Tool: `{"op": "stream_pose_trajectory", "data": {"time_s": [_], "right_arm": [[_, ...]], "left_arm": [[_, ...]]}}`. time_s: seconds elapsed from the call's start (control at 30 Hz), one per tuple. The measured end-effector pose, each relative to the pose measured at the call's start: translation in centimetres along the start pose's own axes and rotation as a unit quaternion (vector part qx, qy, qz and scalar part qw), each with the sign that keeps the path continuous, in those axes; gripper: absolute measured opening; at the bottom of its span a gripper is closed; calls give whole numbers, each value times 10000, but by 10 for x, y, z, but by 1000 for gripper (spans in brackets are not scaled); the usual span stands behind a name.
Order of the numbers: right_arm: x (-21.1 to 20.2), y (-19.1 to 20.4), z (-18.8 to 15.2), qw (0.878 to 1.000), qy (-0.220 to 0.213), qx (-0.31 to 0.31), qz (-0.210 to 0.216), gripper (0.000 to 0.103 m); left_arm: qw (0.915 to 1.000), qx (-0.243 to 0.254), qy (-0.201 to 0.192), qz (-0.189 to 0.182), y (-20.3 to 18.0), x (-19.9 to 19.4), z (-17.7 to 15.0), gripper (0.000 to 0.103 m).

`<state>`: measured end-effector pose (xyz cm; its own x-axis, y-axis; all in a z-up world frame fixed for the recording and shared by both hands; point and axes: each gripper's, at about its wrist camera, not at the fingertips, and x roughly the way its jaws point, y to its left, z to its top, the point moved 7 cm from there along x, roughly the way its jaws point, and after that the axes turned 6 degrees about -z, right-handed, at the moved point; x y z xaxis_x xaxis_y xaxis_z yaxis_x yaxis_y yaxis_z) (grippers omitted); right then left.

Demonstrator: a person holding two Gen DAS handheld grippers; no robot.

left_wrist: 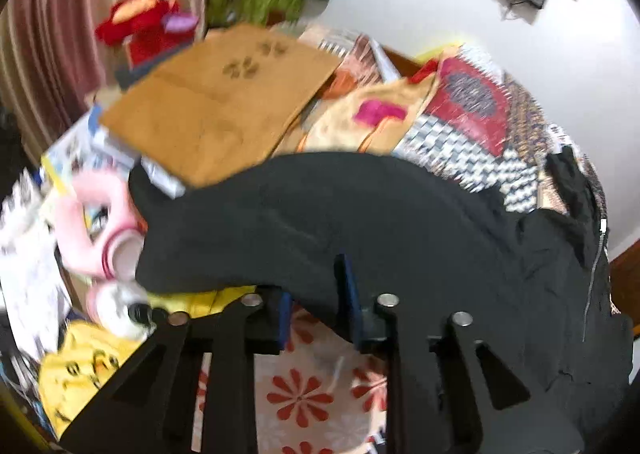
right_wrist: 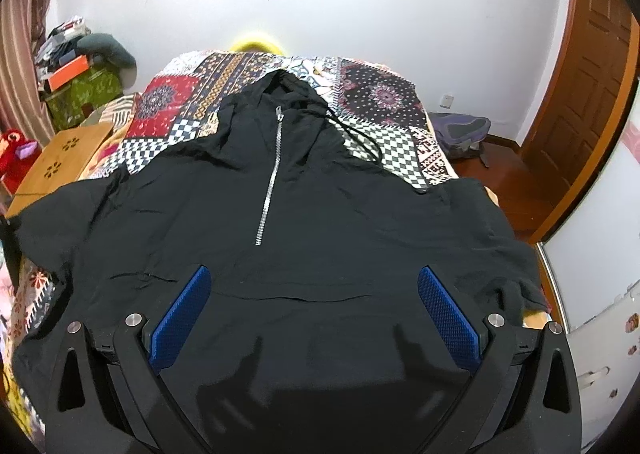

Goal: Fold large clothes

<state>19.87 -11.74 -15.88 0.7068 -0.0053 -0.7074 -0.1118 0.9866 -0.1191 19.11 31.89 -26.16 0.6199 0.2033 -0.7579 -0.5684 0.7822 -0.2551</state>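
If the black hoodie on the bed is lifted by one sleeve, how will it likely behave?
The black hoodie looks thin and wrinkled, so it will probably drape limply rather than hold shape. Its zipper and drawstring may swing or snag. It spreads across most of the patchwork bedspread, so one grip likely drags the rest along.

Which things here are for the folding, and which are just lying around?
For the folding: black hoodie, left claw, right claw, patchwork bedspread.

Just lying around: wooden board, red plush toy, green box, backpack.
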Motion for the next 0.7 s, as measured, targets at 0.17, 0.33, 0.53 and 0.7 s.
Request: {"op": "stream_pose_trajectory", "data": {"time_s": [0.17, 0.33, 0.53, 0.7], "right_arm": [[-5, -12, 1, 9999, -96, 126, -25, 103], [-8, -28, -1, 9994, -151, 294, -36, 103], [-10, -50, -9, 9987, -182, 452, -123, 103], [-9, -68, -15, 9981, -146, 558, -214, 103]], "left_arm": [[9976, 337, -447, -419, -42, -31, 38, 7], [9879, 954, -795, -926, -116, -62, 57, 5], [9685, 1746, -731, -1621, -216, -78, 42, 5], [9477, 2577, -242, -1869, -284, -57, -11, 5]]}}
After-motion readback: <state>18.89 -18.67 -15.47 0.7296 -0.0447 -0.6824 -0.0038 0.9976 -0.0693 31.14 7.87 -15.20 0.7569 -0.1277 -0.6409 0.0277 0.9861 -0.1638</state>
